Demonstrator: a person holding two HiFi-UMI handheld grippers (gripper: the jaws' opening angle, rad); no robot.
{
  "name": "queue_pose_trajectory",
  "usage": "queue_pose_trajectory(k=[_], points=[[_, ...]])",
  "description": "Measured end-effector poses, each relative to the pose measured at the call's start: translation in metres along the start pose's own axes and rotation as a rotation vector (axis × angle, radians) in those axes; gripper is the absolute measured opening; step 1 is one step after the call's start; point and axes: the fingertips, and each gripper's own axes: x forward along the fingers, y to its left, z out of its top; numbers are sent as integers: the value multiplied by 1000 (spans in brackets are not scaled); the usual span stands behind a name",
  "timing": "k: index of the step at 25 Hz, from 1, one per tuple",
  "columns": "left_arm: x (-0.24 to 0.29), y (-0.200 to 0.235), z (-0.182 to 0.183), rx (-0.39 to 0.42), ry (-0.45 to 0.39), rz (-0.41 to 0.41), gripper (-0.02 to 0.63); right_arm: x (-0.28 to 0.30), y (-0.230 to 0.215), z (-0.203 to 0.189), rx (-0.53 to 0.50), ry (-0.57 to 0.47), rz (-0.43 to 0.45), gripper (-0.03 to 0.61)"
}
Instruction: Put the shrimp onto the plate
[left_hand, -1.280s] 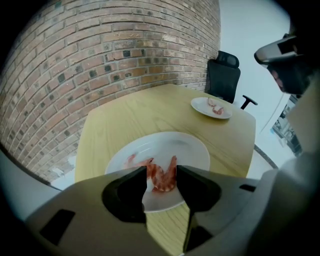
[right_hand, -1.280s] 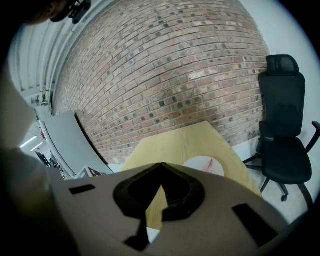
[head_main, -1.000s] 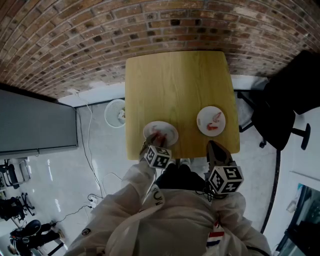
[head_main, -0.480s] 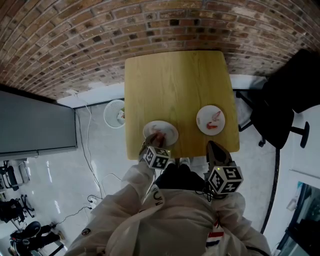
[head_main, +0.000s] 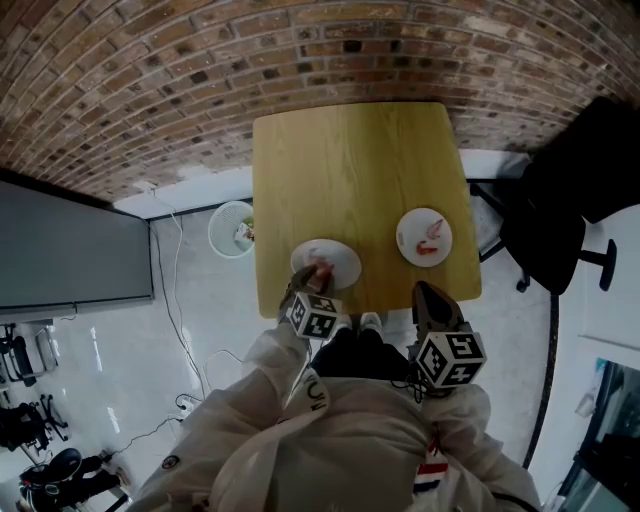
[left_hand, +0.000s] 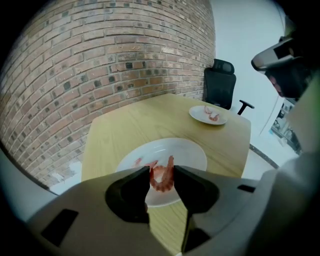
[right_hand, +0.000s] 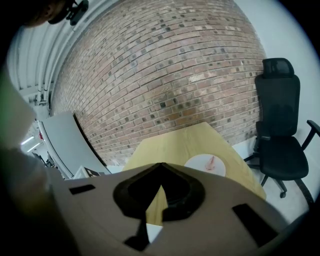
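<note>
Curled pink shrimp pinched in the left gripper, just above the near round white plate.

Jaws drawn closer over the last second, now pressing the shrimp from both sides over the plate's glossy middle; in the head view otherwise much as before, apart from a slight rightward drift of the pale wooden table (gripper hardly displaced at the plate's near rim). On the same plate, a second pinkish piece, partly cut off by the left jaw. On the far small white plate, pink bits too small to count. Right gripper empty, smooth grey jaws together at the tips, masking much of the table in its own view. Behind, rough red-brown brick wall and a black office chair.
</note>
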Motion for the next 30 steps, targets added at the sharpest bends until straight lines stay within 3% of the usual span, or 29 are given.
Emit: queue_pose_trajectory(k=[12,30], points=[[-19,-9,32,40,-86,-26,153,-19,3,0,19,-44,-34,23],[28,-75,135,56,-102,-18,153,-6,-101,42,53,-46,-1,23]])
